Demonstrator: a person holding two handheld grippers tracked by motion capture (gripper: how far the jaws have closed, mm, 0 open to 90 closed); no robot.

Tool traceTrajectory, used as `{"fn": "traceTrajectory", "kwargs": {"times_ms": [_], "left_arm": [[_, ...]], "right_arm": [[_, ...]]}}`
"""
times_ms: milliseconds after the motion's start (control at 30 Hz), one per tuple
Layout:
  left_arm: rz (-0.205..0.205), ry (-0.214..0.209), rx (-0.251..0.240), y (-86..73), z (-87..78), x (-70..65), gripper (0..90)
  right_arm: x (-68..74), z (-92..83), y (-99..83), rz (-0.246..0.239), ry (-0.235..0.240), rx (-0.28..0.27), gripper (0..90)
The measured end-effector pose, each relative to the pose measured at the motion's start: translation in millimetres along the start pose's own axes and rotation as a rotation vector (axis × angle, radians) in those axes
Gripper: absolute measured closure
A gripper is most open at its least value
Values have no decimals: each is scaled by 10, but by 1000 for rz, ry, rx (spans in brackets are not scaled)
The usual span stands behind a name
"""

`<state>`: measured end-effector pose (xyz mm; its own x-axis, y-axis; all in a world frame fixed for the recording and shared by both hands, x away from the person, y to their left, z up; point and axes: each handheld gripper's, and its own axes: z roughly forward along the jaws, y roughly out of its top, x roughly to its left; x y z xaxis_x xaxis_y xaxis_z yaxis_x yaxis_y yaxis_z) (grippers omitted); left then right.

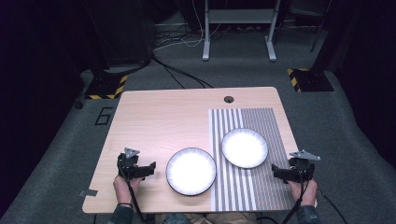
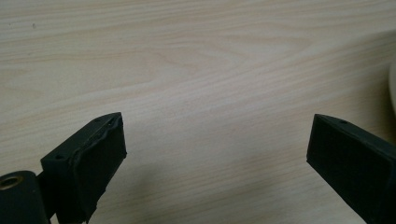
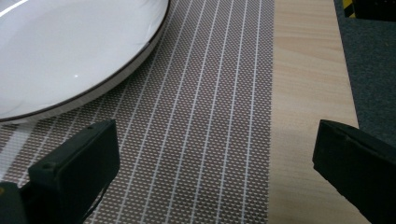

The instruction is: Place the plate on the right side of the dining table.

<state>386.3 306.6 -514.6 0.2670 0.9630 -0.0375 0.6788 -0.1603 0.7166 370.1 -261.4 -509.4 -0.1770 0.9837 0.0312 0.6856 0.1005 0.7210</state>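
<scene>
Two white plates with dark rims lie on a light wooden table point(image 1: 159, 116). The nearer plate point(image 1: 191, 171) rests on the wood and overlaps the left edge of a striped brown placemat point(image 1: 261, 126). The farther plate point(image 1: 244, 148) lies on the mat. My left gripper point(image 1: 150, 168) is low over the wood left of the nearer plate, open and empty; its own view shows the left gripper point(image 2: 217, 126) over bare wood, with a plate edge point(image 2: 393, 88) at the right. My right gripper point(image 1: 276, 173) is at the mat's right edge. The right gripper point(image 3: 215, 128) is open and empty, with the plate point(image 3: 70, 46) beyond on the placemat point(image 3: 205, 93).
A cable hole point(image 1: 229, 99) sits near the table's far edge. A scrap of grey tape point(image 1: 88, 192) sticks out at the near left corner. Grey carpet surrounds the table, with cables, a white stand point(image 1: 238, 32) and yellow-black striped bases point(image 1: 107, 87) behind.
</scene>
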Motion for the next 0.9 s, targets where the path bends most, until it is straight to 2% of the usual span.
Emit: {"fn": "traceTrajectory", "kwargs": {"times_ms": [100,233,333,367,467,900], "left_arm": [[16,6,3,-37,29,13,28],[-2,20,27,-94,85,30,21],[5,41,1,-144,82,33,20],[4,42,-3,-150,82,31,19],[11,36,2,-145,83,38,13],[2,45,4,-142,91,34,5]], "right_arm": [[12,42,-19,-9,-21,11,0],[31,91,-49,-29,-38,26,0],[51,137,-84,-40,-31,43,0],[48,143,-98,-30,-32,24,0],[31,143,-128,-4,-21,12,0],[32,145,-131,-7,-21,10,0]]}}
